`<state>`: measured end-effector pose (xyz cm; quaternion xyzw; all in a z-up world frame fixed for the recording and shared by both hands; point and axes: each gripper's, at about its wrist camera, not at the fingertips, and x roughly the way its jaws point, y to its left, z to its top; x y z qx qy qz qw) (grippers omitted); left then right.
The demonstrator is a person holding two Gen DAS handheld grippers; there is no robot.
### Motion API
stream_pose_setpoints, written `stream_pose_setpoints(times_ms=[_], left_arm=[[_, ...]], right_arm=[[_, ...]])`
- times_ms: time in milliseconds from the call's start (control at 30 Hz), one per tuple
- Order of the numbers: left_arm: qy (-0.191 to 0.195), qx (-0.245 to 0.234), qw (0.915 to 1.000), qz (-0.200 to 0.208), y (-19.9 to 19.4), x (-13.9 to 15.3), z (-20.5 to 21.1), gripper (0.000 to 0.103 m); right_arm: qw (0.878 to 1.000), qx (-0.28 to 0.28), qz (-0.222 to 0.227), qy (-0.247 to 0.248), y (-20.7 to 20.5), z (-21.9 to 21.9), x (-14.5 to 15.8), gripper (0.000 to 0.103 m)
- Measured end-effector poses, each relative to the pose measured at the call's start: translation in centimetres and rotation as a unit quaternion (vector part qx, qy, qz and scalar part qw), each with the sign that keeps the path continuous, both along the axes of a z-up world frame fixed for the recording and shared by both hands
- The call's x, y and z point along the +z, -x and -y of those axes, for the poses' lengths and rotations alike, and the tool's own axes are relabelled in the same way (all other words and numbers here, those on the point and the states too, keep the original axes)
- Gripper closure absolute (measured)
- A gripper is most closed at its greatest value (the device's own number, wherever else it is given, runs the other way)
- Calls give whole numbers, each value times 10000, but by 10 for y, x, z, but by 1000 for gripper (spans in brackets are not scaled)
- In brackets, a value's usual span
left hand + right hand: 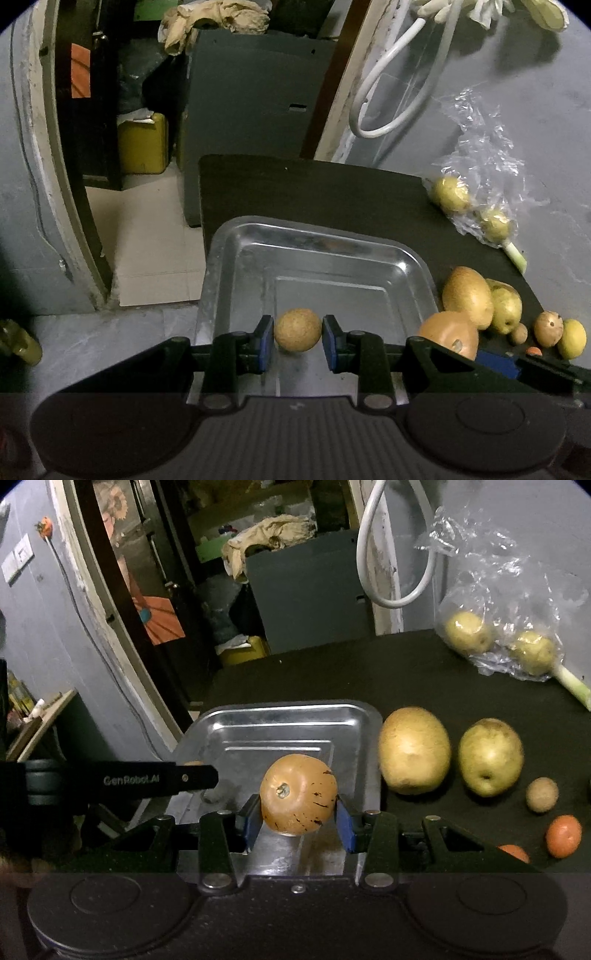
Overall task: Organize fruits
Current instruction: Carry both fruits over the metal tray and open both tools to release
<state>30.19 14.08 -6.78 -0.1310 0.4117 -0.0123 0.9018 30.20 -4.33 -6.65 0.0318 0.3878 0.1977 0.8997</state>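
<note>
1. Left wrist view: the left gripper (297, 341) hangs low over the near end of the metal tray (236, 258); a small round brown fruit (297, 329) sits between its blue pads (264, 345); slim gaps show on both sides, so the jaws look parted around it rather than pressing, though I cannot be sure whether it rests on the tray floor.
2. The small fruit looks light, firm and rough-skinned; it should not slip, but being round it may roll on the bare metal; hold it across its widest part.
3. Right of the tray, on the dark table (332, 184), lie more loose fruits and a plastic bag (484, 177) with two inside.
4. Right wrist view: the right gripper (298, 821) is clamped on an orange-brown fruit (298, 794), pads at its two sides, stem scar facing the camera; it hangs above the near half of the tray (295, 712).
5. This fruit looks heavier, smooth and perhaps soft, with dark marks on the skin; a gentle squeeze at the middle suits it.
6. The gripper points level towards the tray's far rim; the left gripper's arm (159, 779) reaches in over the tray's left edge.
</note>
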Motion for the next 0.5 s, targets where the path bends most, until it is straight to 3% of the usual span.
stream_pose_setpoints(times_ms=[500], left_arm=[[-54, -184, 9998, 42, -6, -11, 5, 72]], right_arm=[[9995, -107, -23, 287, 6, -9, -14, 58]])
